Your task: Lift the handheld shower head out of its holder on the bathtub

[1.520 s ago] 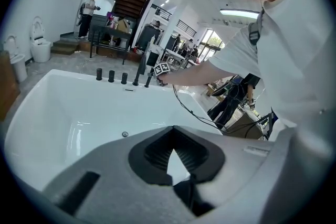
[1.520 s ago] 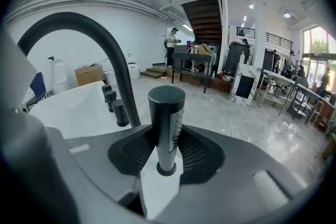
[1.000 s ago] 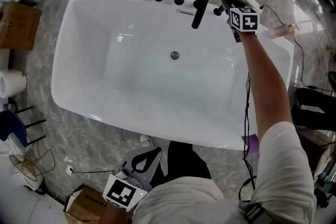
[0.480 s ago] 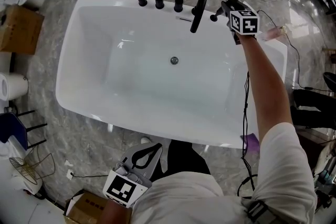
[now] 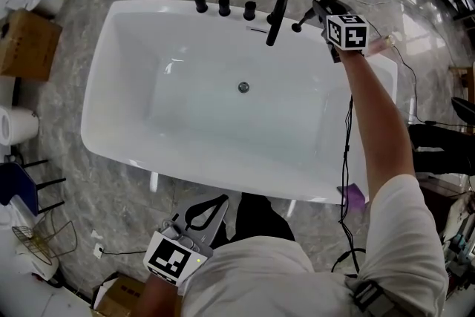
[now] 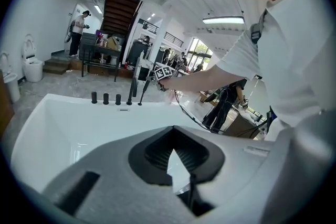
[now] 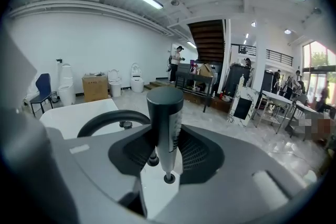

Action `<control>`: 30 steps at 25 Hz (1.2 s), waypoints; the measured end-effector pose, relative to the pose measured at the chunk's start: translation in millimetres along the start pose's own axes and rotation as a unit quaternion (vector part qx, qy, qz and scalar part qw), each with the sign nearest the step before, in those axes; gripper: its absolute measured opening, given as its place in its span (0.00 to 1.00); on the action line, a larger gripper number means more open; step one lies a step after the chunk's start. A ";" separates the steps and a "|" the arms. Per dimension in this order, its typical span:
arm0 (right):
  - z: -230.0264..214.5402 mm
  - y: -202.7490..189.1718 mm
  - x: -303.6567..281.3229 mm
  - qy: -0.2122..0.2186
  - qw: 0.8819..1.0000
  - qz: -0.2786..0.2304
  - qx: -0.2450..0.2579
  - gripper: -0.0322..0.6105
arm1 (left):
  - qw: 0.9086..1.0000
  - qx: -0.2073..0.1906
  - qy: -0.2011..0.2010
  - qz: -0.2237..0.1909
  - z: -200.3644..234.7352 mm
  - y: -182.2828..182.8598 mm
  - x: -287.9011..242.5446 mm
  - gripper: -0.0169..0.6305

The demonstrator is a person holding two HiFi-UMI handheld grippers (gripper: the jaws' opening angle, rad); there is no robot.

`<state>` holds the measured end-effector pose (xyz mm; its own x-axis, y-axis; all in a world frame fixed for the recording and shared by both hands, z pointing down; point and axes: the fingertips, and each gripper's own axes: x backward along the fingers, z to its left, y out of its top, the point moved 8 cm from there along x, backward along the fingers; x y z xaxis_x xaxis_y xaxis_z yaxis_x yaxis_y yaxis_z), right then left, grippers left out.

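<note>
The handheld shower head, a black cylinder, stands upright between the pads of my right gripper, which is shut on it. In the head view the right gripper hangs over the far right corner of the white bathtub. The shower head slants from it, lifted off the small round holder on the rim, joined by a thin stem. My left gripper stays near my body outside the tub's near side, jaws shut on nothing.
A curved black spout and three black knobs line the far rim left of the holder. A cardboard box and white rolls stand on the floor at left. Cables trail at right.
My right gripper has risen with the shower head, drawing it up from its holder. The left gripper has lifted a little near my body.
</note>
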<state>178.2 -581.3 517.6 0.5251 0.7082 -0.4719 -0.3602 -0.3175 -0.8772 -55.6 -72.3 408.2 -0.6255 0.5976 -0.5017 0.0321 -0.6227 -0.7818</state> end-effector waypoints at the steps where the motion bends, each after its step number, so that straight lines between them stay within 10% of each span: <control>1: 1.3 4.2 4.6 0.000 1.000 -0.004 0.001 0.27 | 1.000 -0.001 -0.001 -0.001 -0.7 1.2 2.2 0.04; 30: 61.9 119.5 204.8 -0.006 0.990 -0.126 0.063 0.27 | 0.998 -0.057 -0.019 -0.001 -23.6 5.7 63.2 0.04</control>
<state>194.9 -435.1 321.6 0.6021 0.7620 -0.2385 -0.3129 -0.0496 -0.9485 -76.6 -26.2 363.2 -0.6551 0.5770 -0.4879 0.1182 -0.5595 -0.8204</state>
